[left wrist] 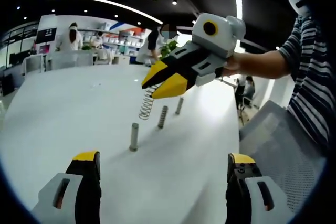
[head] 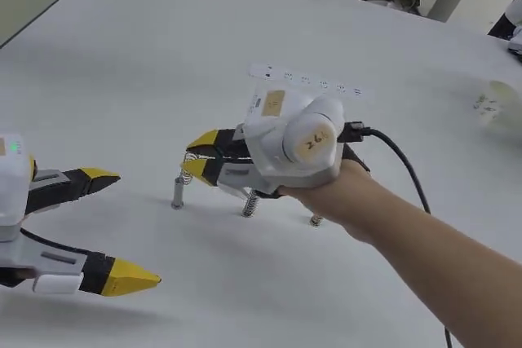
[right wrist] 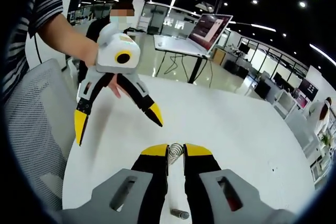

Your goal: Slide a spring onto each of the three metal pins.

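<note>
Head view, right gripper (head: 189, 160): clenched on a spring (head: 188, 170), held near the bare pin (head: 177, 193), likely for threading.
Left gripper (head: 134, 228): jaws released, held aside, likely to leave room.
Middle pin (head: 250, 204): already wore a spring.

The one marking close to legible is a handwritten number on a yellow sticker (head: 314, 139) on the white housing of the right gripper (head: 194, 160) in the head view. It looks like "26" followed by a further character I cannot make out. A second yellow label (head: 274, 103) on top of the same housing, and the greenish print on a paper cup (head: 493, 102) far to the right, are too blurred to read.
</note>
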